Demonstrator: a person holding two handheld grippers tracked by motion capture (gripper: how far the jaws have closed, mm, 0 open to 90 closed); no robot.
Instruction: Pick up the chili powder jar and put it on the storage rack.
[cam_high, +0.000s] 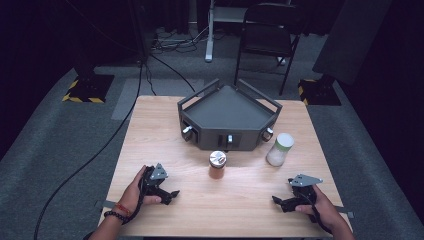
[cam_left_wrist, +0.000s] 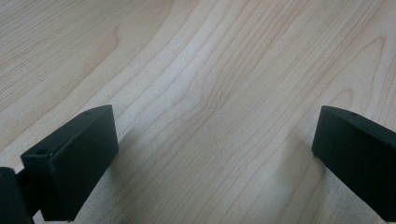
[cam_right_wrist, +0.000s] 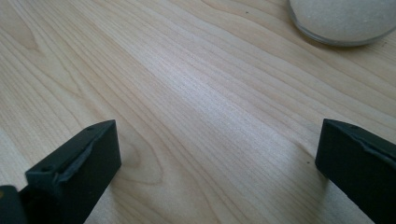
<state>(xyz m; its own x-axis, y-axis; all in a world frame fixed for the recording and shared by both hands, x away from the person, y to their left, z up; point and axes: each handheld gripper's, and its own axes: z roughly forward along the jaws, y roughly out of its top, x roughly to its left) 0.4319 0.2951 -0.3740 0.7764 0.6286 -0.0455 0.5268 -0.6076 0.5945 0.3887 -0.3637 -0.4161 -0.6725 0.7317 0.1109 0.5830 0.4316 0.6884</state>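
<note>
Resting both tools, left tool and right tool, wide open and empty on the table, you'd grip the likely slippery, breakable spice jar mid-body.

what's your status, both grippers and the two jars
Left gripper open, right gripper open, both low over the table. Orange jar and white jar upright, untouched. Nothing in the way.

Table: pale matt wood, fine grain. Grippers' jaws: matt black plastic. Corner tray: matt dark grey. Spice jar: shiny metal lid.
</note>
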